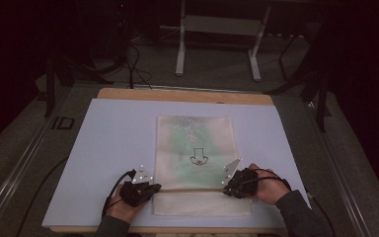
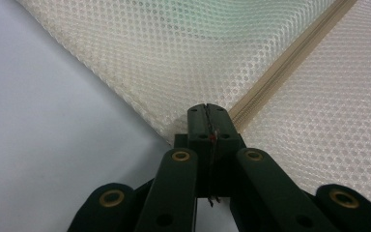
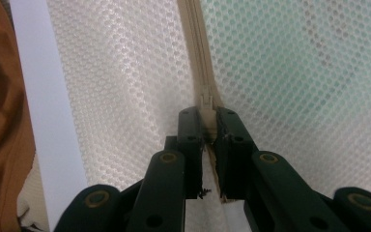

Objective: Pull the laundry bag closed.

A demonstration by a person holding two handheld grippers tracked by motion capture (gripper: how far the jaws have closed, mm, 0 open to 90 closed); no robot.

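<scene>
At table centre lies your mesh bag (image 1: 196, 163), zipper (image 3: 193, 48) closed. Your left gripper (image 2: 206, 112) clamps the zipper's 9 o'clock end; your right gripper (image 3: 207, 118) pinches the zipper pull (image 3: 206, 99) at 3 o'clock. Unzipping not yet begun.

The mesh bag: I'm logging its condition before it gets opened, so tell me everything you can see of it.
The mesh bag is a cream, see-through rectangle of fine netting lying flat on the pale blue mat. Something with a green tint and a small dark print shows through it. A beige zipper crosses it near the person's end, looking closed. The left claw is shut on the bag's edge at the zipper's end; the right claw is shut on the zipper, just behind its slider.
</scene>
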